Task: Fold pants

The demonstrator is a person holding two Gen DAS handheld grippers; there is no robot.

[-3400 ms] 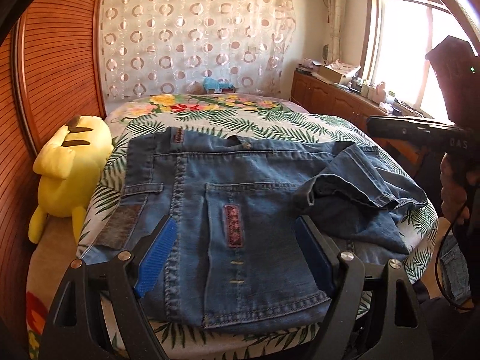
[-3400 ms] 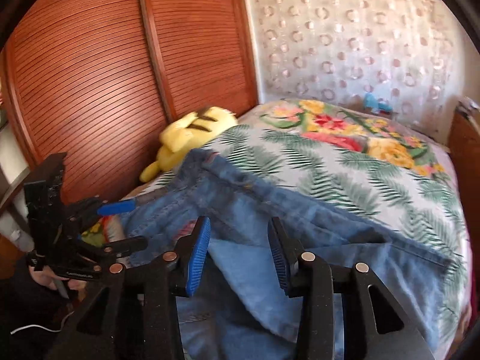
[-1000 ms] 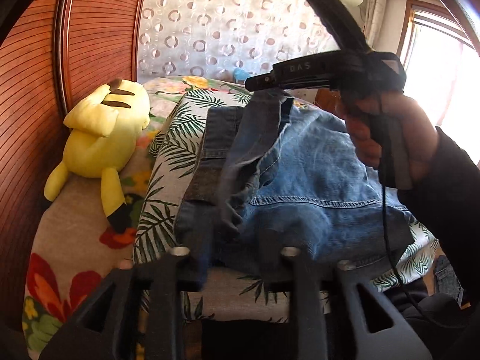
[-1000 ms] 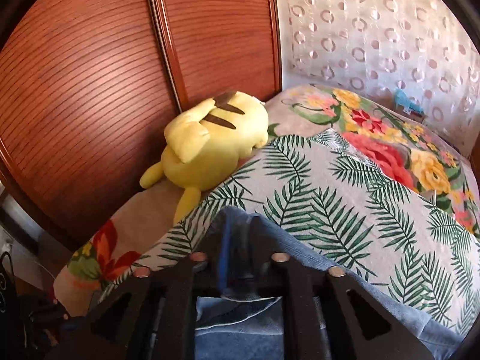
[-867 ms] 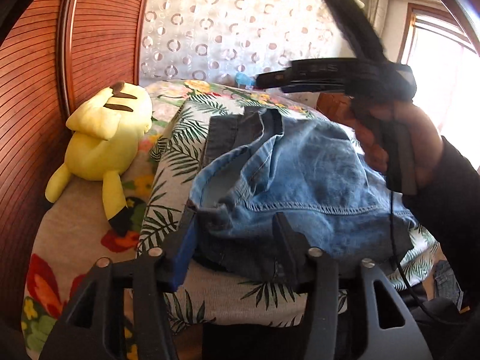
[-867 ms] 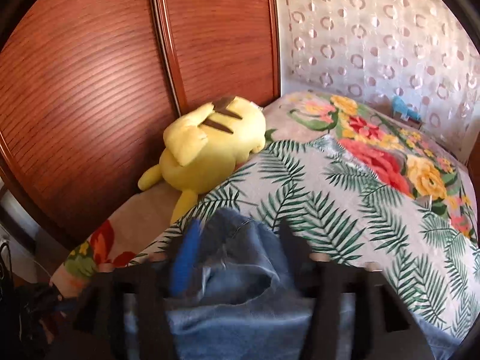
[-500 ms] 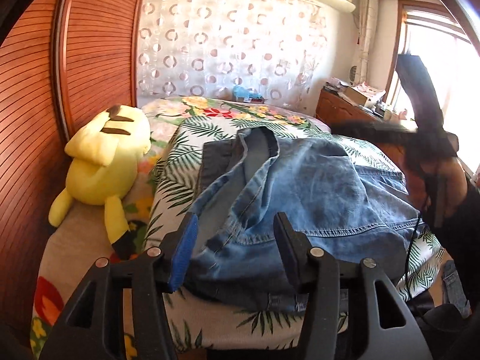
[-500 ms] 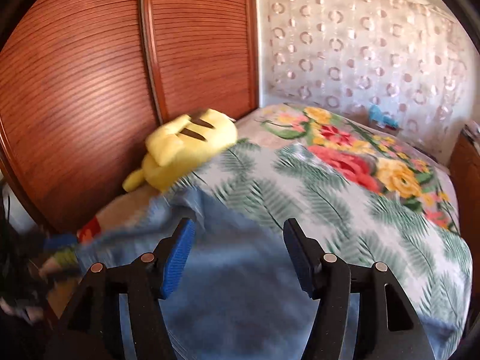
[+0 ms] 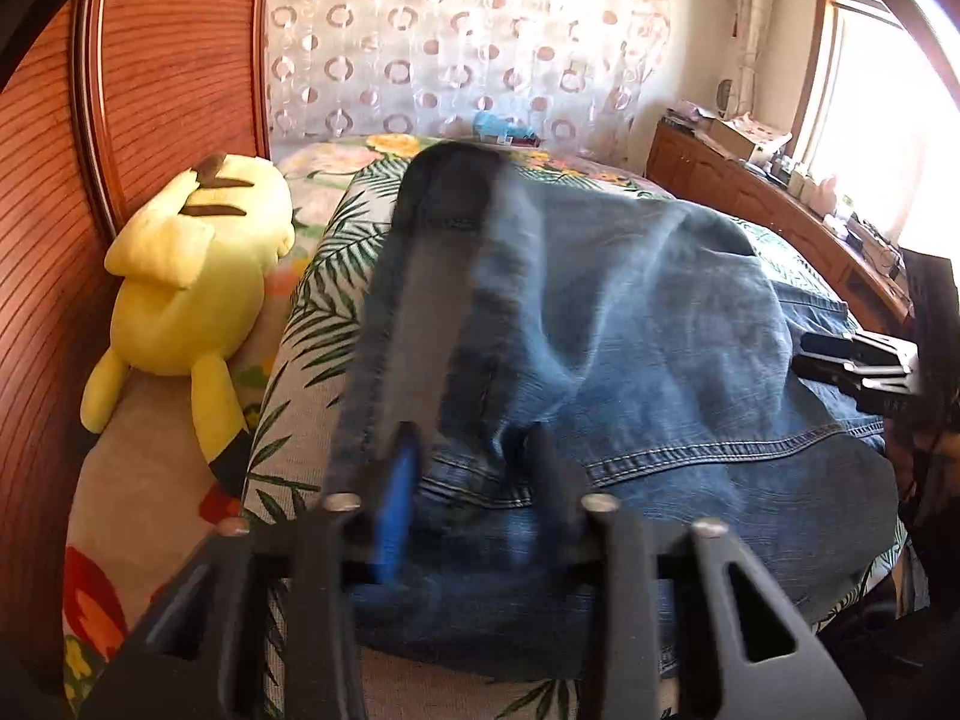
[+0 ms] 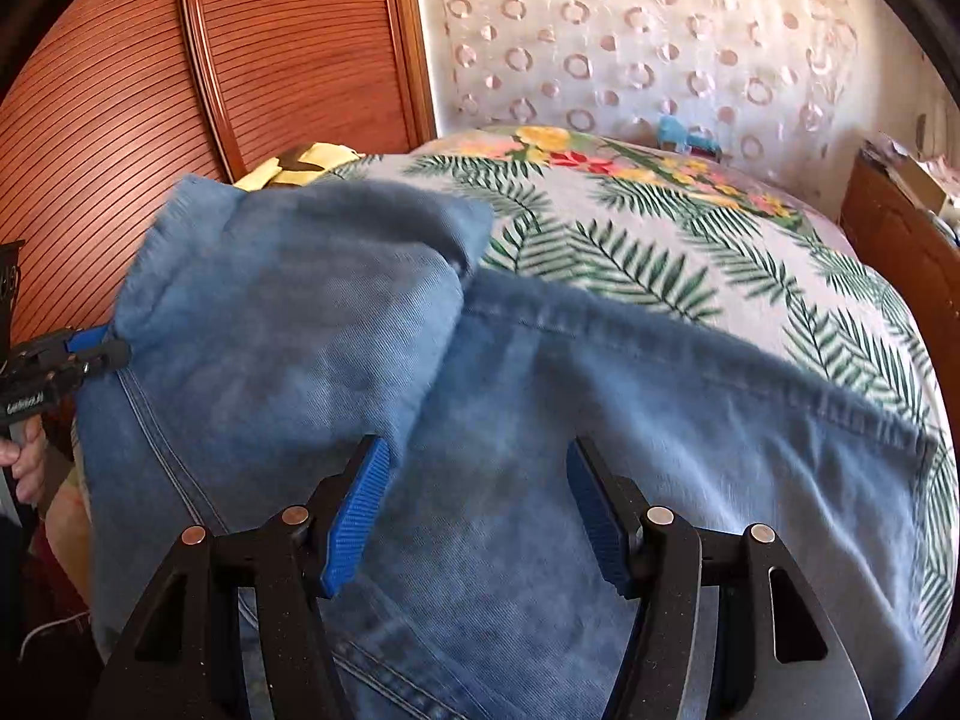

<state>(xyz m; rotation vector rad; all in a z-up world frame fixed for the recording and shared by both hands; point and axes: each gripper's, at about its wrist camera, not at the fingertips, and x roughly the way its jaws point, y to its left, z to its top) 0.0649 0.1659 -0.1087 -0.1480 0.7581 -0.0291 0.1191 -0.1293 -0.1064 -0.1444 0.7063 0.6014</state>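
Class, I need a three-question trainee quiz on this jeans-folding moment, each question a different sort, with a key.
1. True or false: the right claw stands open above the jeans.
2. The yellow plush toy lies beside: A) the wooden slatted wall B) the window
3. Fill in: denim sits between the left claw's ___ pads.

Key: 1 true; 2 A; 3 blue.

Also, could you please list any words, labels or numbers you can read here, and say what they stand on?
White lettering on the side of the left gripper: too small and blurred to read.
Jeans: no label or text visible.
Bedspread: leaf and flower print only, no text.
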